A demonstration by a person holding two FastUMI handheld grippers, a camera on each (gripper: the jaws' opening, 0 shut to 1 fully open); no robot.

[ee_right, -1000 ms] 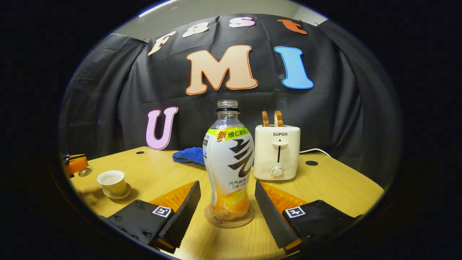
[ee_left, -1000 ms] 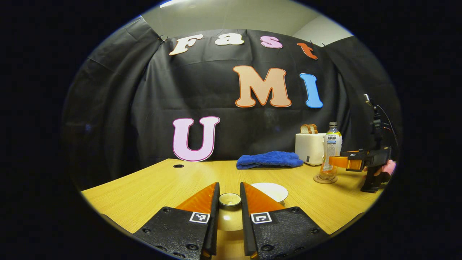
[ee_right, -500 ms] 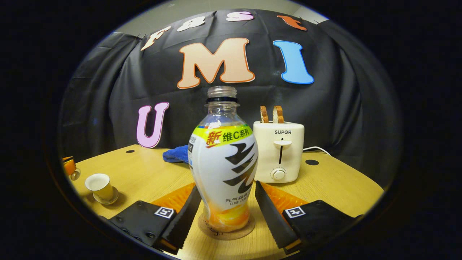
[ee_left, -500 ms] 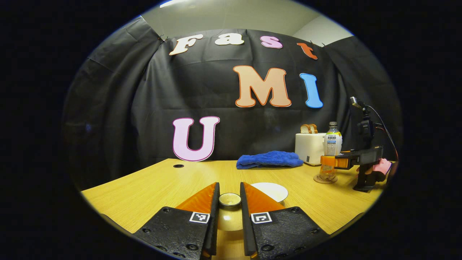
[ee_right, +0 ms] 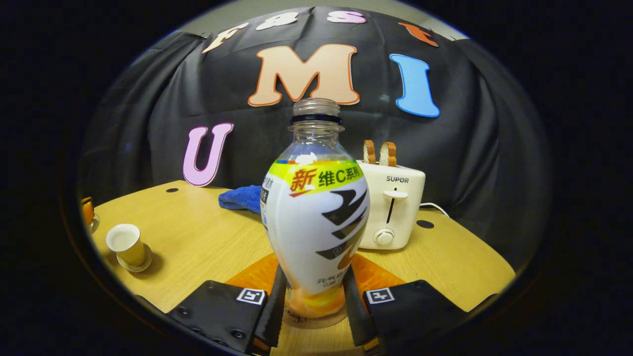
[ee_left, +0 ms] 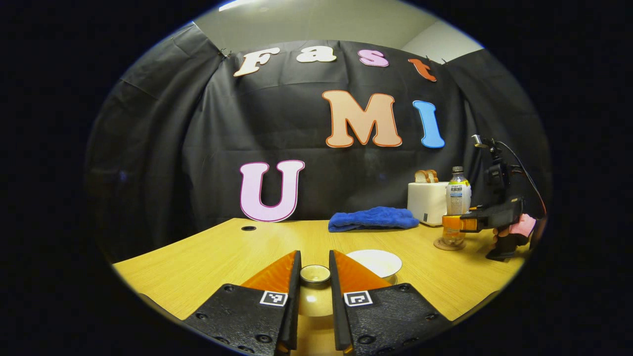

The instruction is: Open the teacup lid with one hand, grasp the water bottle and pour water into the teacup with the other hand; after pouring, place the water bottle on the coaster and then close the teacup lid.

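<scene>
My right gripper has both fingers clamped on the lower waist of the water bottle, upright on its coaster. My left gripper pinches the lid knob, nearly closed. The open teacup sits at nine o'clock in the right gripper view; the toaster at two.

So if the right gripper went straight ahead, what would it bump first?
The water bottle: it already stands between the right gripper fingers. Behind it, a little to the right, stands the toaster.
</scene>
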